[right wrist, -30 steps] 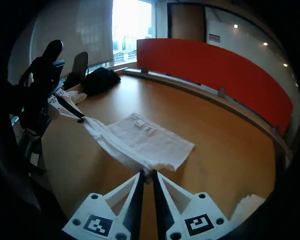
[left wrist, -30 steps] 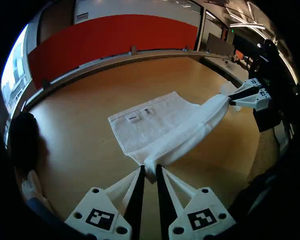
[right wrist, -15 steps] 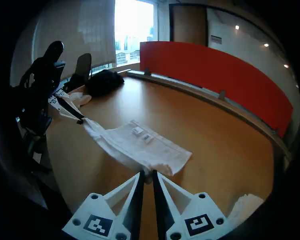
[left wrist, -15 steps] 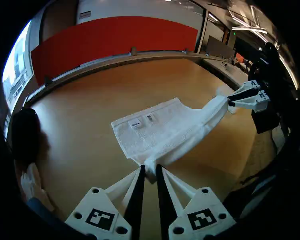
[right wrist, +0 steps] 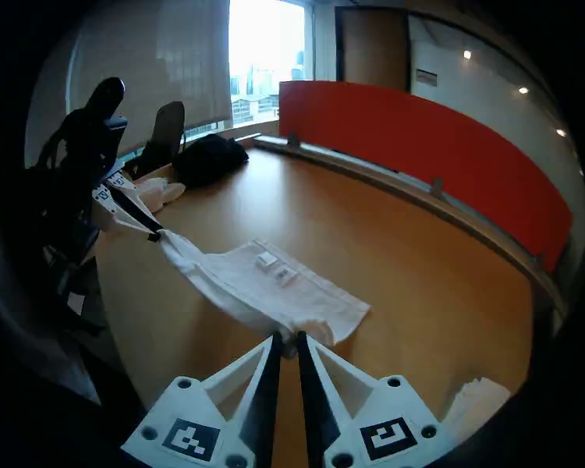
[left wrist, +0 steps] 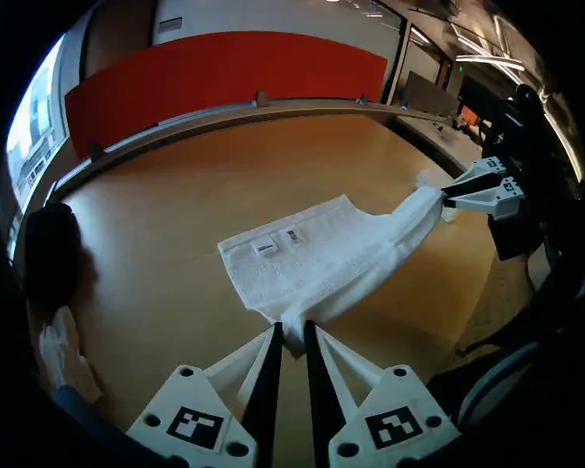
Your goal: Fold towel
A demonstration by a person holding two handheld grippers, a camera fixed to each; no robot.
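We hold the towel [left wrist: 316,257] by the two corners of its near edge. The left gripper [left wrist: 291,343] has its fingers drawn narrow, with a bunch of white cloth pinched between the tips. The right gripper [right wrist: 287,343] is closed just as narrowly on the other corner. Between the two, the lifted edge runs as a taut band above the wood. We judge the tension is deliberate: a stretched edge stays straight and will come down as a clean line instead of a rumpled heap.

The far half of the towel lies flat near the middle of the tabletop [left wrist: 175,179], well apart from the far edge, where a red panel [left wrist: 214,70] stands. Two small labels [left wrist: 277,243] face up on that flat part, so this side will likely end up inside the fold. Leaving the far half down makes sense, since its weight on the wood anchors the cloth while the near half is carried.

The fold seems to us to be in its first half: corners taken and raised, not yet laid over. The next move calls for bringing both corners across towards the far edge of the towel at an even pace, so neither side runs ahead and skews it. A dark bag [right wrist: 209,156] sits towards the left edge, clear of the work.
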